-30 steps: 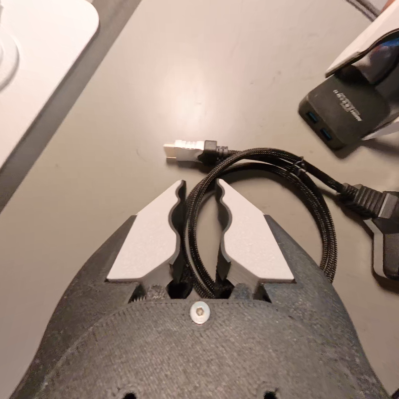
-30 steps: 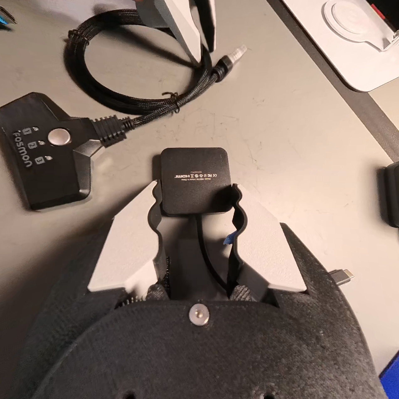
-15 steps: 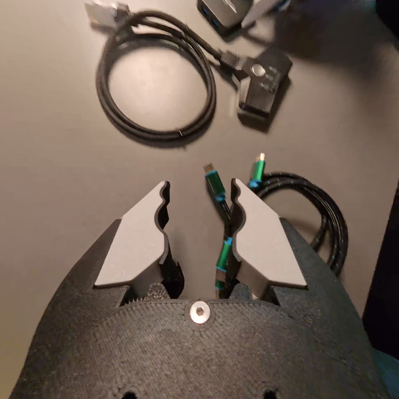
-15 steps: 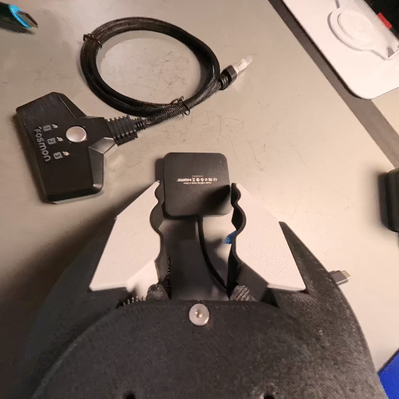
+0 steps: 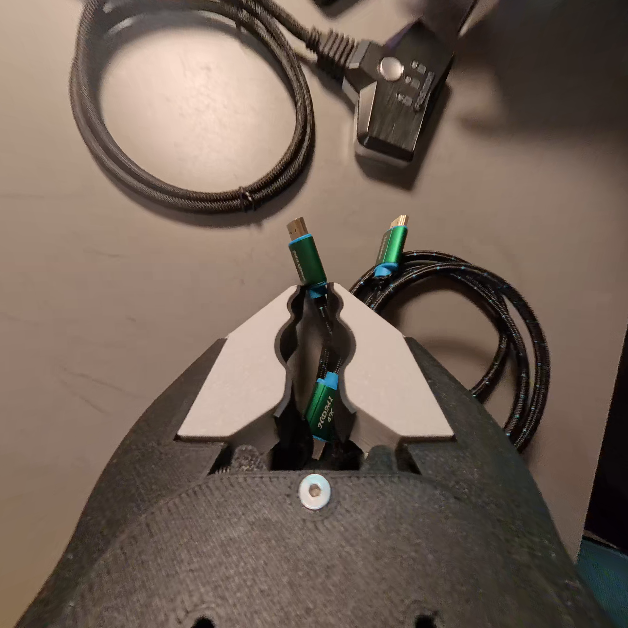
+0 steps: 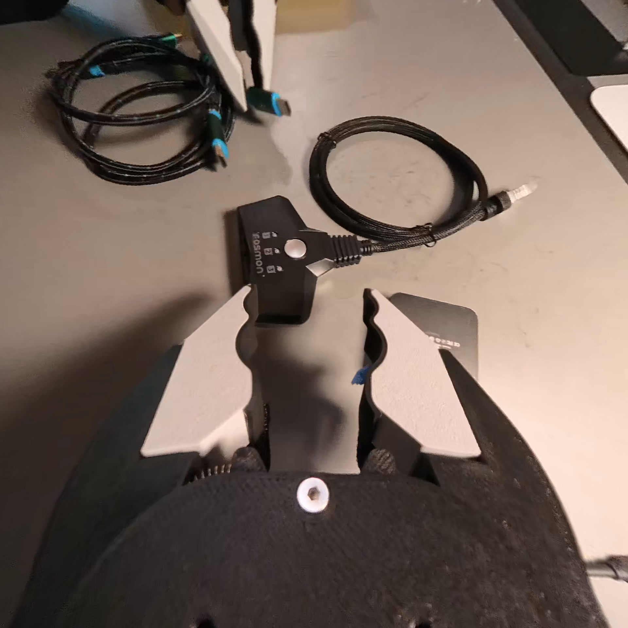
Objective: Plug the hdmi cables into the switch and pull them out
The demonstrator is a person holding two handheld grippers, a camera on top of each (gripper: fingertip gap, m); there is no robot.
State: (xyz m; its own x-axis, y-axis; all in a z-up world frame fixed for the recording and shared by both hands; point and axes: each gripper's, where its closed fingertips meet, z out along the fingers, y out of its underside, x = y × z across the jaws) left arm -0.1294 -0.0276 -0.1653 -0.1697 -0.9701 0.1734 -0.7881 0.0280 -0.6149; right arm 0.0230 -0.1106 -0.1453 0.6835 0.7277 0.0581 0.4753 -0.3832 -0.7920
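Observation:
The black HDMI switch (image 6: 278, 258) lies flat on the grey table with its braided pigtail coiled (image 6: 397, 176) to its right. My right gripper (image 6: 307, 294) is open and empty, its fingertips just at the switch's near end. My left gripper (image 5: 315, 286) is shut on a green HDMI plug (image 5: 306, 260) at its blue collar, with the plug sticking out past the fingertips. A second green plug (image 5: 392, 246) lies to the right on the coiled black-and-blue cables (image 5: 492, 326). A third plug (image 5: 321, 411) lies under the fingers. The switch (image 5: 394, 102) is ahead, blurred.
A small flat black hub (image 6: 452, 326) lies beside my right finger. A USB-C plug (image 6: 608, 571) lies at the lower right. A white stand base (image 6: 611, 115) and a dark strip border the table on the right. A dark object (image 5: 611, 407) stands right of the HDMI cables. The tips of one gripper are about 20 cm away from the tips of the other. My right gripper is the nearer one to the switch (image 5: 394, 102): about 5 cm, against 12 cm. The right camera catches it too, in the right wrist view (image 6: 277, 228).
My left gripper left the black braided cable, moved to the green HDMI cables and closed on one plug. My right gripper let go of the small black hub, opened wider and moved to the switch.

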